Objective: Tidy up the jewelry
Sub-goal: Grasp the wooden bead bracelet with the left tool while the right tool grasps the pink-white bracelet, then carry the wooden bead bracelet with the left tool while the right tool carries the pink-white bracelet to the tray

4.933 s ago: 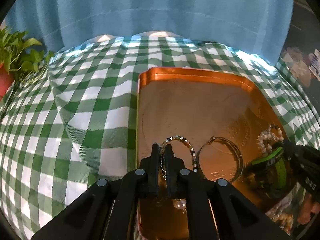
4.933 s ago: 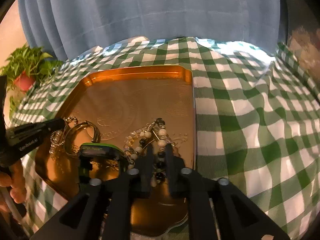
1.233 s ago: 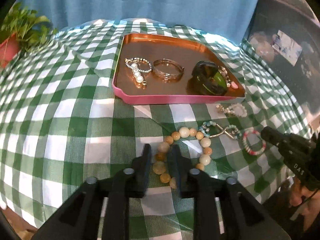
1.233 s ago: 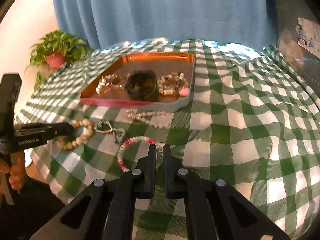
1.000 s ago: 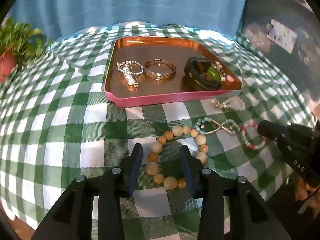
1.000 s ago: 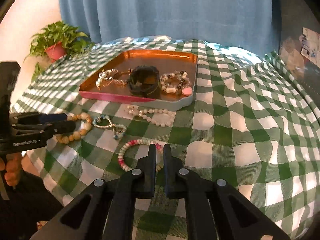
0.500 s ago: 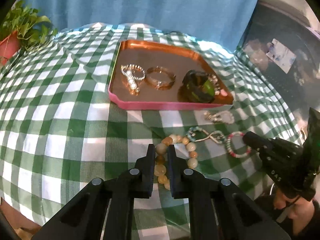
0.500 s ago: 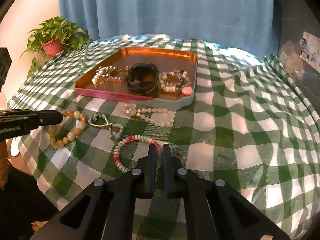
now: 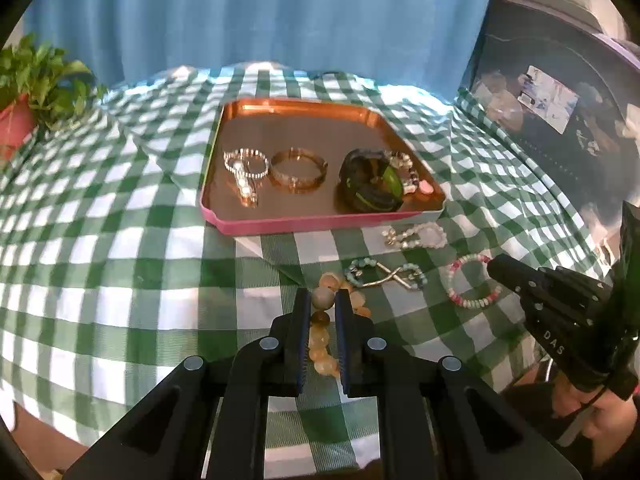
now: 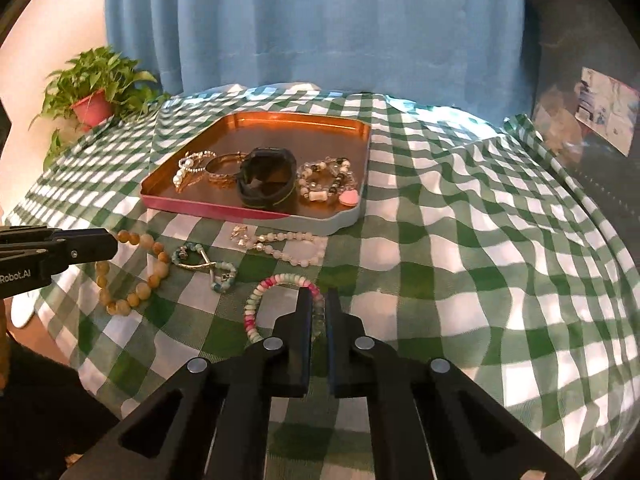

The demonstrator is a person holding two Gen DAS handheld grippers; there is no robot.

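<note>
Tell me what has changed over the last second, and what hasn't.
The left gripper was open astride the amber bead bracelet; its jaws have just been closing and now pinch the beads. The right gripper stayed shut on the pink and white bead bracelet. The tray, its jewelry, and the other pieces on the checked cloth stayed put.

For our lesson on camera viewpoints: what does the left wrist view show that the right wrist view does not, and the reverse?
Only the left wrist view shows the left gripper pinching a bead of the amber bead bracelet. Only the right wrist view shows the right gripper shut on the pink and white bead bracelet. Both show the tray and the checked cloth.
</note>
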